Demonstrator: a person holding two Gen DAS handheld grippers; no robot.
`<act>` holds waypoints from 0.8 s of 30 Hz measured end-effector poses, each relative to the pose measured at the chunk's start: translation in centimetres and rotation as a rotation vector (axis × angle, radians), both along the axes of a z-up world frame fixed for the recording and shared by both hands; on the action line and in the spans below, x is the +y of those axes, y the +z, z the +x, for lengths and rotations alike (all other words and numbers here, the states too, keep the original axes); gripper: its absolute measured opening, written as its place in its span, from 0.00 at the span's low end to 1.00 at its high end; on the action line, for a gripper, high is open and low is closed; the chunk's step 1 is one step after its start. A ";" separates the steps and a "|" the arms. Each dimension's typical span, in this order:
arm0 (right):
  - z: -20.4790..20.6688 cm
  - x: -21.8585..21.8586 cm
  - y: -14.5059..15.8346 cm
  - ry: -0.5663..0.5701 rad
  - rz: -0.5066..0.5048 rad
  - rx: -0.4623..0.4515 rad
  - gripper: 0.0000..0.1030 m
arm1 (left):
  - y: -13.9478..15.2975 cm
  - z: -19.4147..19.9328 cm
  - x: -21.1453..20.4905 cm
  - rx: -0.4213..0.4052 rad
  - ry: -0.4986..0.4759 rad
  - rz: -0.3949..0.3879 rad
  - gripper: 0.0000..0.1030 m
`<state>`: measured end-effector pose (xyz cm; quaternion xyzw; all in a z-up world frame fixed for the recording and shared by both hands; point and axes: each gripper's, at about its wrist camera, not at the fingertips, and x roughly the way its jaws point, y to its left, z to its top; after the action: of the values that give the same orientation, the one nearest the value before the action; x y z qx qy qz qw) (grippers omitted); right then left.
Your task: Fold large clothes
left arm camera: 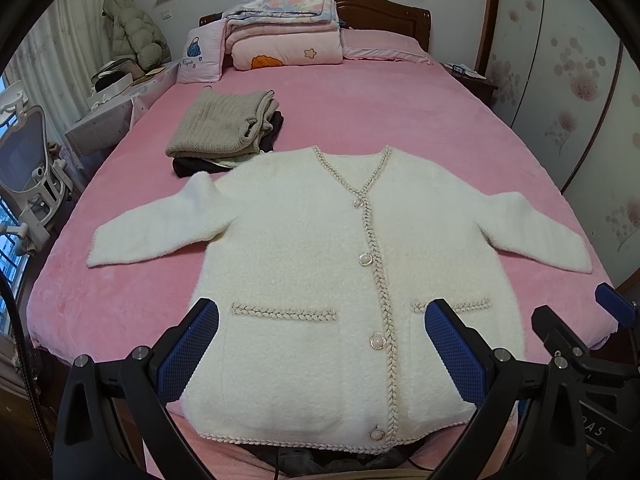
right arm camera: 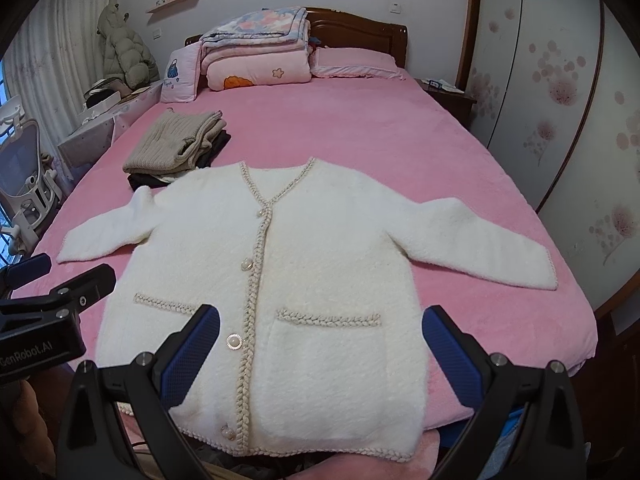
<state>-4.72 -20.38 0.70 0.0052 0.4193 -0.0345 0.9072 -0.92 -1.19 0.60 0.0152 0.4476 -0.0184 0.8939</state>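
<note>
A: Nearest the lens, the left gripper (left arm camera: pixel 322 350) stands with its blue pads spread wide and nothing between them, hovering over the hem of the white cardigan (left arm camera: pixel 320 264). The right gripper (right arm camera: pixel 320 354) is the same — jaws apart, empty, above the hem on the other side.

B: Anything in the way?

A: Nothing lies on the cardigan. Just beyond its left shoulder sits a stack of folded clothes (left arm camera: pixel 226 126), a beige knit on top and dark pieces under it; the sleeve tip comes close to the stack, perhaps touching. Further back, folded quilts (left arm camera: pixel 282 30) and a pillow (left arm camera: pixel 380 46) rest against the wooden headboard (left arm camera: pixel 384 10).

B: Do the views differ?

A: The left view catches the right gripper's finger at its right edge; the right view shows the left gripper's body at its left edge, and more of the wardrobe (right arm camera: pixel 560 80). An office chair (left arm camera: pixel 28 172) stands beside the bed (left arm camera: pixel 360 112) in both.

B: And the garment?

A: Spread flat, front up, on the pink bedspread near the foot — buttoned shut, both sleeves angled outward, braided trim along neckline, placket, hem and two pockets.
</note>
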 end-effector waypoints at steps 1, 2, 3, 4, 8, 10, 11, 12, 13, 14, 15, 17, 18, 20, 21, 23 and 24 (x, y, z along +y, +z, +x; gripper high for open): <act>0.1 -0.2 0.2 -0.003 -0.005 -0.006 0.99 | 0.1 0.1 0.1 -0.004 0.001 -0.002 1.00; 0.1 -0.3 0.4 -0.005 -0.010 -0.012 0.99 | 0.3 0.2 0.1 -0.010 0.003 -0.002 1.00; 0.1 -0.5 0.6 -0.007 -0.018 -0.021 0.99 | 0.5 0.4 0.0 -0.014 0.006 -0.001 1.00; 0.1 -0.7 0.8 -0.007 -0.023 -0.027 0.99 | 0.8 0.5 0.0 -0.023 0.010 0.001 1.00; 0.4 -1.8 1.9 -0.020 -0.051 -0.061 0.99 | 1.9 1.1 -0.6 -0.059 0.018 0.011 1.00; 0.5 -2.4 2.5 -0.030 -0.078 -0.082 0.99 | 2.6 1.6 -1.0 -0.070 0.009 -0.005 1.00; 0.5 -2.7 2.9 -0.038 -0.096 -0.097 0.99 | 2.9 1.8 -1.1 -0.074 0.004 -0.016 1.00; 0.5 -3.3 3.5 -0.049 -0.120 -0.121 0.99 | 3.3 2.2 -1.5 -0.081 -0.002 -0.029 1.00; 0.4 -3.7 3.9 -0.058 -0.136 -0.138 0.99 | 3.7 2.4 -1.7 -0.091 -0.008 -0.043 1.00; 0.3 -4.3 4.6 -0.069 -0.149 -0.158 0.99 | 4.2 2.6 -2.0 -0.101 -0.015 -0.055 1.00; 0.2 -4.8 5.0 -0.076 -0.153 -0.171 0.99 | 4.7 2.8 -2.4 -0.114 -0.025 -0.074 1.00; 0.0 -6.3 6.2 -0.104 -0.150 -0.204 0.99 | 5.5 3.2 -3.0 -0.133 -0.040 -0.096 1.00; -0.1 -7.2 6.9 -0.120 -0.145 -0.221 0.99 | 5.8 3.5 -3.5 -0.137 -0.042 -0.097 1.00; -0.3 -8.6 7.8 -0.142 -0.145 -0.238 0.99 | 6.5 4.0 -4.3 -0.142 -0.044 -0.087 1.00; -0.3 -9.2 8.3 -0.155 -0.152 -0.251 0.99 | 6.7 4.2 -4.9 -0.143 -0.048 -0.081 1.00; -0.6 -10.1 9.1 -0.171 -0.165 -0.273 0.99 | 7.3 4.6 -5.8 -0.144 -0.059 -0.072 1.00; -0.7 -10.6 9.6 -0.177 -0.170 -0.285 0.99 | 7.4 4.8 -6.2 -0.145 -0.063 -0.067 1.00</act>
<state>-5.44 -30.99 10.27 -0.0299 0.2800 -0.1483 0.9480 3.83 -7.39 8.04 0.0007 0.3800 -0.0603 0.9230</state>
